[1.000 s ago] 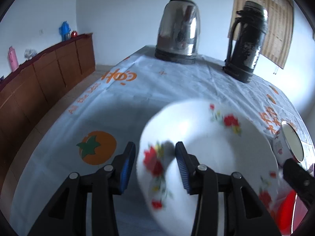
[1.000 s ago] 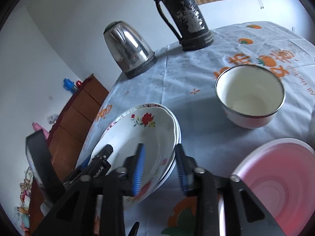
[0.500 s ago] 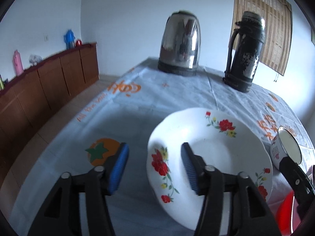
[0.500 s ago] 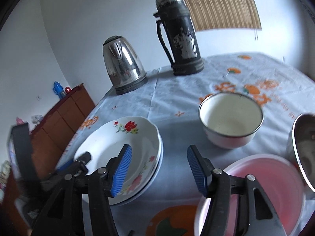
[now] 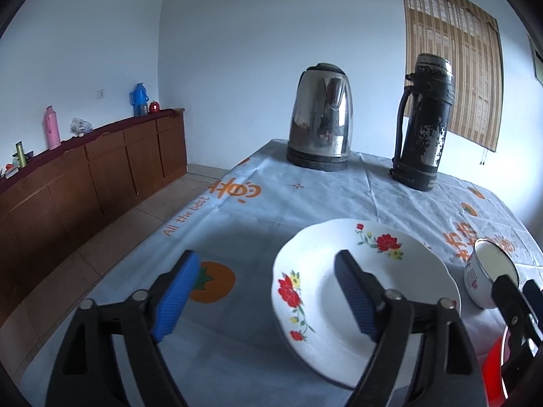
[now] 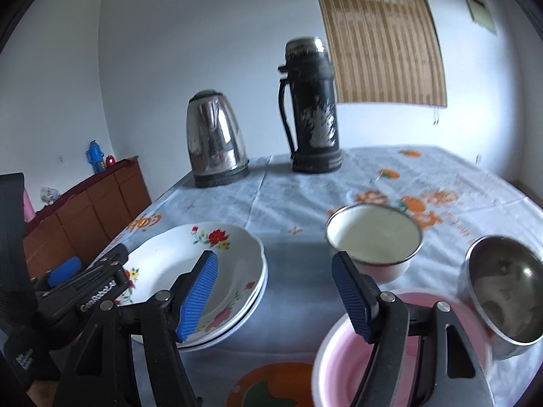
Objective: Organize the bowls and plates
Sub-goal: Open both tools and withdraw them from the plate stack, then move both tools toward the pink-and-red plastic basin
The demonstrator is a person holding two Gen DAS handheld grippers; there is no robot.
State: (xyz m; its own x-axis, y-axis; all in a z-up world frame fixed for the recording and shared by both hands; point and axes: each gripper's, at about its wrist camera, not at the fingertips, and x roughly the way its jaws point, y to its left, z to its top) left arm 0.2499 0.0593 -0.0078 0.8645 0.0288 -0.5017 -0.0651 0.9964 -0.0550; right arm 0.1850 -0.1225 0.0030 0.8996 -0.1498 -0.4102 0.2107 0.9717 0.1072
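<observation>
A stack of white floral plates point(image 5: 390, 271) point(image 6: 217, 264) lies on the tablecloth. My left gripper point(image 5: 266, 257) hovers at the stack's left rim. Its jaws are opening, one finger is over the top plate and the other is off to the left, and neither pad touches the plate. My right gripper point(image 6: 275, 261) hangs over the cloth just right of the stack. Its jaws are also opening, with nothing between them. A white enamel bowl point(image 6: 373, 240) point(image 5: 488, 271), a steel bowl point(image 6: 505, 288) and a pink bowl point(image 6: 390, 346) sit to the right.
A steel kettle point(image 5: 320, 129) and a worn black flask point(image 5: 424, 125) stand at the table's far end. A brown sideboard point(image 5: 85, 176) with bottles runs along the left wall, across a strip of tiled floor. The table's left edge is near the plates.
Both grippers have let go of the top floral plate, which now rests on the stack. Their jaws have widened, and both have drawn back and tilted up.
</observation>
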